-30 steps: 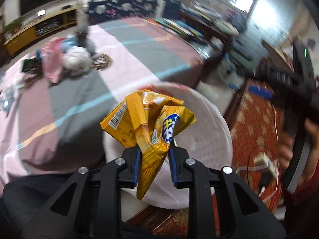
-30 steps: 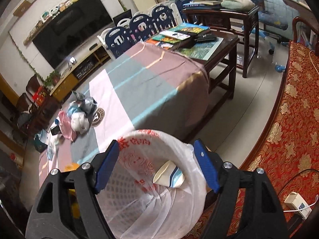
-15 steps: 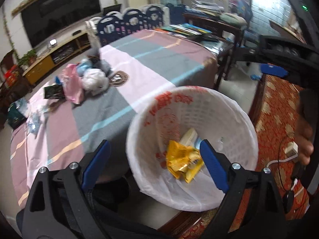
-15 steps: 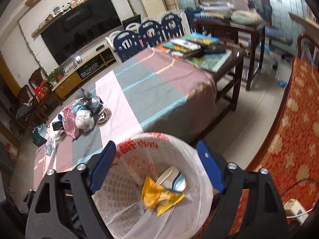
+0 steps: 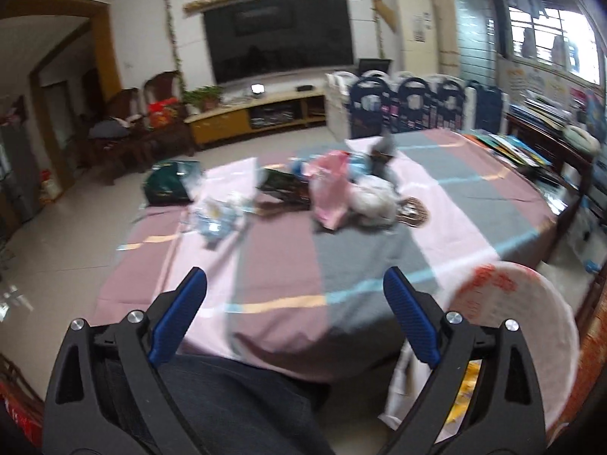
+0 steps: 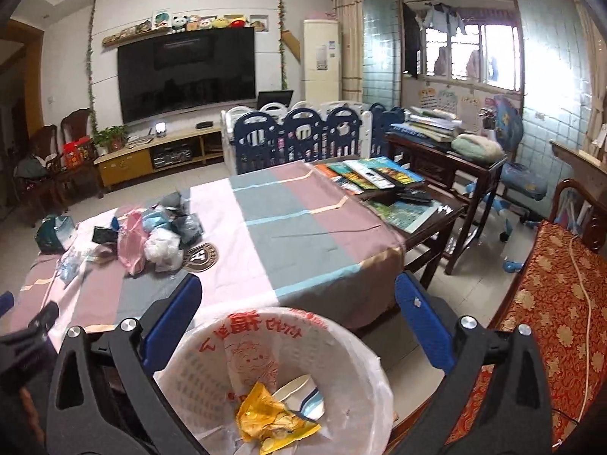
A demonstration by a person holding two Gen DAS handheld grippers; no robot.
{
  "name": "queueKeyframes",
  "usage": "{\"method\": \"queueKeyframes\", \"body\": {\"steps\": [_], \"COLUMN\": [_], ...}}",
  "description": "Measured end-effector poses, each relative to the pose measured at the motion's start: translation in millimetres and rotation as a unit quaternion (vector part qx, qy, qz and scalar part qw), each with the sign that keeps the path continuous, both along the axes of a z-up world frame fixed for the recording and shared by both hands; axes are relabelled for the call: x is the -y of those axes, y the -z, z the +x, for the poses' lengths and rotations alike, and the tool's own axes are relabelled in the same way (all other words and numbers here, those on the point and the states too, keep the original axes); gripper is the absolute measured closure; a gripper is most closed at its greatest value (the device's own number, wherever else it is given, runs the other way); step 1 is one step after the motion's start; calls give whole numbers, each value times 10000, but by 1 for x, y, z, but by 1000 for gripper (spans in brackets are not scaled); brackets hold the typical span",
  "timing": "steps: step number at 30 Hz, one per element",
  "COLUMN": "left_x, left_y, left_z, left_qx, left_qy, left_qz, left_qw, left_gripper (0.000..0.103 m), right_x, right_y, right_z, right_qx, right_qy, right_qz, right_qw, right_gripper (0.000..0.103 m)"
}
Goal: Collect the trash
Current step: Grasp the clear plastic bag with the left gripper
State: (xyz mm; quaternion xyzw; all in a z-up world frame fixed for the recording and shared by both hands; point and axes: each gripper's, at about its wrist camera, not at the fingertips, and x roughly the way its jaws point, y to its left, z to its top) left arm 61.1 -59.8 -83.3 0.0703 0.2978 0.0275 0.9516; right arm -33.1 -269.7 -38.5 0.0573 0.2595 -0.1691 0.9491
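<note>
Now the left gripper (image 5: 295, 309) stands wide open and empty, its jaws having just been opening, with nothing between them but the striped cloth of the table (image 5: 280, 265) beyond. It points across the table toward the pile of trash (image 5: 341, 193) at about 12 o'clock, a sensible heading if the next piece is to be fetched from there. The right gripper (image 6: 297, 305) is likewise spread to its widest, its jaws also just opened, and grips nothing; it hangs over the lined bin (image 6: 212, 345), whose rim shows between the blue pads without touching them. Inside the bin, at 6 o'clock in the right wrist view, lie a yellow snack wrapper (image 6: 273, 422) and a crumpled paper cup (image 6: 301, 396), resting together on the bag's floor. The remaining litter sits well apart at 10 o'clock from the bin: a pink bag (image 6: 131, 240), a white bag (image 6: 163, 248) and bluish scraps heaped close. Judging by this, one item is binned and most of the collecting remains.
</note>
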Motion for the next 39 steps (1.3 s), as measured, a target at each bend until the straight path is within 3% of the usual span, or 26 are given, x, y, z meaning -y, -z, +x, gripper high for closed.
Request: {"method": "queueKeyframes", "body": {"steps": [4, 8, 16, 22, 27, 32, 33, 36, 38, 39], "left_x": [-24, -37, -65, -80, -96, -105, -111, -147, -177, -190], "left_y": [1, 2, 6, -1, 1, 6, 8, 19, 24, 25], "left_z": [7, 13, 56, 82, 108, 128, 134, 150, 158, 163], "left_qx": [34, 187, 278, 570, 415, 601, 458, 12, 140, 120], "left_qy": [-317, -361, -460, -647, -474, -285, -310, -297, -553, -792], "left_qz": [-236, -307, -827, -565, -656, -104, -195, -1254, -1803, -1886], "left_qw": [9992, 9987, 9951, 9947, 9959, 9977, 9983, 9917, 9820, 9788], "left_gripper": [9, 9, 9, 7, 7, 5, 5, 5, 5, 5], "right_x": [-5, -17, -42, -56, -68, -84, -87, -94, -100, -103], "right_y": [3, 7, 11, 10, 13, 17, 20, 27, 31, 32], "right_z": [6, 10, 22, 37, 56, 74, 77, 91, 104, 110], "right_qx": [-140, -202, -278, -250, -459, -768, -826, -998, -1086, -1103], "right_qy": [-296, -477, -737, -876, -1075, -1142, -1138, -1081, -1026, -1007], "right_qz": [307, 243, 155, 224, 560, 590, 599, 665, 724, 745], "right_qw": [9990, 9984, 9968, 9956, 9916, 9887, 9882, 9869, 9861, 9860], "right_gripper": [3, 4, 4, 4, 4, 4, 4, 4, 4, 4]}}
